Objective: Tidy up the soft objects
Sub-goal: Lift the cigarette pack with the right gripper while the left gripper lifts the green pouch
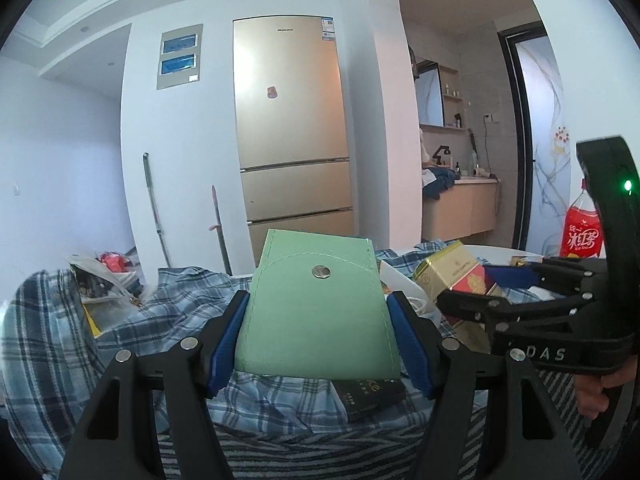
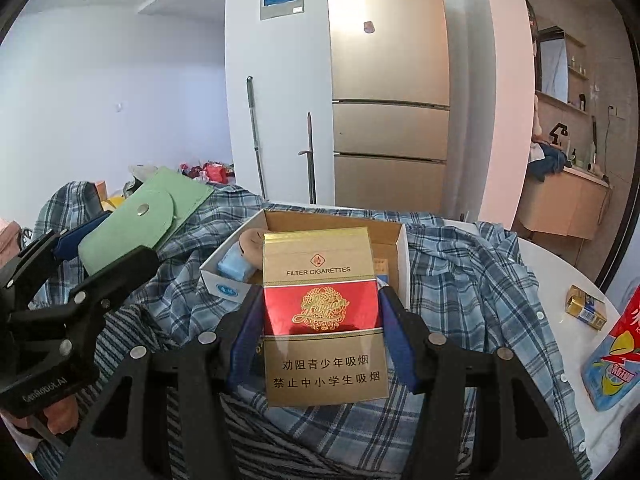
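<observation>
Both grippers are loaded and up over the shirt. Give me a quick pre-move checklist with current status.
1. Left gripper clamped on green pouch: ok.
2. Right gripper clamped on cigarette pack: ok.
3. Pouch snap closed: ok.
4. Open cardboard box has free room: cannot tell, partly hidden.
5. Both items lifted off the plaid shirt: ok.
6. The two grippers apart: ok.

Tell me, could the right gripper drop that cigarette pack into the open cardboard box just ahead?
Probably yes. The right gripper holds the cigarette pack just before the cardboard box, whose top is open, with nothing between them.
</observation>
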Motion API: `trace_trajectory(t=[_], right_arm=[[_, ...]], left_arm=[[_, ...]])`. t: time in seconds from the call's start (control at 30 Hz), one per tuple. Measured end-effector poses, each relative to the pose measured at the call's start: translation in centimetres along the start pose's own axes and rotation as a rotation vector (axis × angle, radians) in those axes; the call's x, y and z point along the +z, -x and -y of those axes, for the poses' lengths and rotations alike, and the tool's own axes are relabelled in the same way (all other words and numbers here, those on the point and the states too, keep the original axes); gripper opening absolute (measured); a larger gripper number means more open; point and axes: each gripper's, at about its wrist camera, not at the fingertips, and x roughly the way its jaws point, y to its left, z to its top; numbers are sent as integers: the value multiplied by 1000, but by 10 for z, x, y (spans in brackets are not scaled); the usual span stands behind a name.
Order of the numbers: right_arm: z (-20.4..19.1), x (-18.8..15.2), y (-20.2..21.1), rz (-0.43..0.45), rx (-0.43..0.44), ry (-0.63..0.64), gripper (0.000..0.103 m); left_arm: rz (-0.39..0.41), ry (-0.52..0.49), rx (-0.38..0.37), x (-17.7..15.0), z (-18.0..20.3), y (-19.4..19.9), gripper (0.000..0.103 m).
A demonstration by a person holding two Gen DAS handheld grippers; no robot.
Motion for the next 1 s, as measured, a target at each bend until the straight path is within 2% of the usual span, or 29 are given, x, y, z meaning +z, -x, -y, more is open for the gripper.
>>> trace_trajectory(t=[0.1,0.33,0.4,0.67,0.83,1.0], right_arm=[[0,11,2,15,1,2,56],[3,58,7,111,-27,-21,56],[3,71,3,107,-80,-30,56],[16,114,-13,120,-81,-139,56],[22,124,-28,115,-77,-208,56],[21,114,-44,113,-56,-218,56]], left_arm=[[6,0,37,8,0,0,71],[9,48,64,44,-14,-4,71],[1,53,67,59,-16,-10,71],[42,101,91,112,-19,-31,71],[40,176,83,126,-28,-46,71],[31,182,108,121,-36,-61,71]])
